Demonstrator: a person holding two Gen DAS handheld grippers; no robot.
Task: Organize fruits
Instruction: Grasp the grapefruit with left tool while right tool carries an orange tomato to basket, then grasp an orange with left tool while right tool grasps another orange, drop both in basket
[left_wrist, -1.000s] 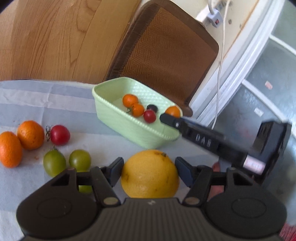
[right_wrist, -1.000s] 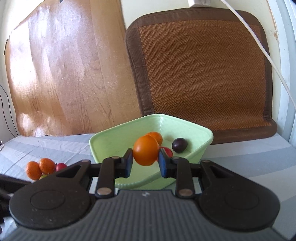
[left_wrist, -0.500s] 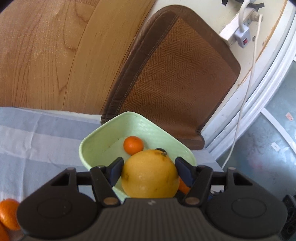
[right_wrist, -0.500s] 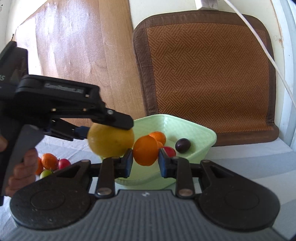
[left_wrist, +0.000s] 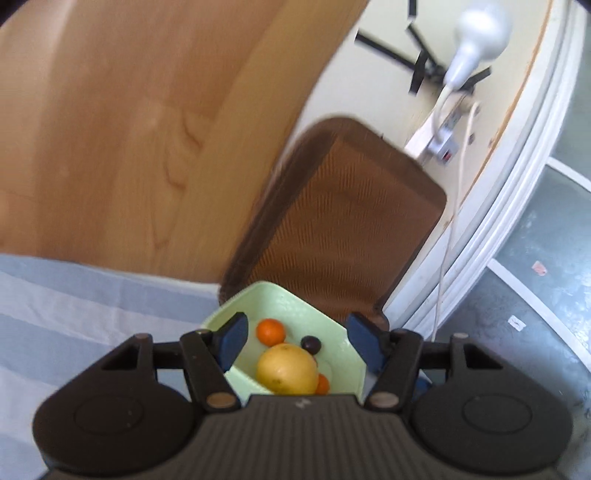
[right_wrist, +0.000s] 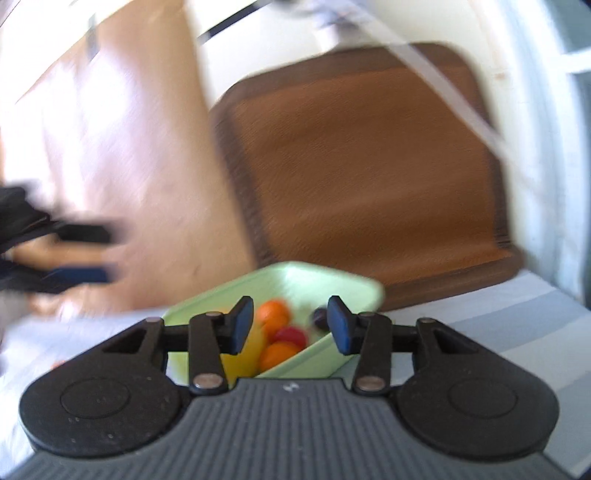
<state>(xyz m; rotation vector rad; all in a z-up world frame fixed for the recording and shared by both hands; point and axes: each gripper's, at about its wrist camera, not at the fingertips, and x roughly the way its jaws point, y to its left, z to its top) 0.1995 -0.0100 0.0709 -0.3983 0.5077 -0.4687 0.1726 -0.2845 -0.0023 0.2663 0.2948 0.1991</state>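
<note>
A pale green basket (left_wrist: 347, 363) sits on the striped cloth and holds a big yellow fruit (left_wrist: 287, 369), small oranges (left_wrist: 271, 330) and a dark plum (left_wrist: 311, 344). My left gripper (left_wrist: 295, 341) is open and empty above the basket. In the blurred right wrist view the basket (right_wrist: 321, 352) holds oranges (right_wrist: 273, 314), a red tomato (right_wrist: 290, 335) and the plum (right_wrist: 320, 317). My right gripper (right_wrist: 291, 325) is open and empty above it. The left gripper (right_wrist: 74, 254) shows as a blur at left.
A brown woven mat (left_wrist: 343, 229) leans on the wall behind the basket, beside a wooden board (left_wrist: 110, 147). A white cable (left_wrist: 448, 236) and a power strip (left_wrist: 441, 144) hang at the right. The blue striped cloth (left_wrist: 92, 306) covers the table.
Both grippers have opened and risen. The yellow fruit has left my left gripper and the orange my right gripper; both lie in the basket.
</note>
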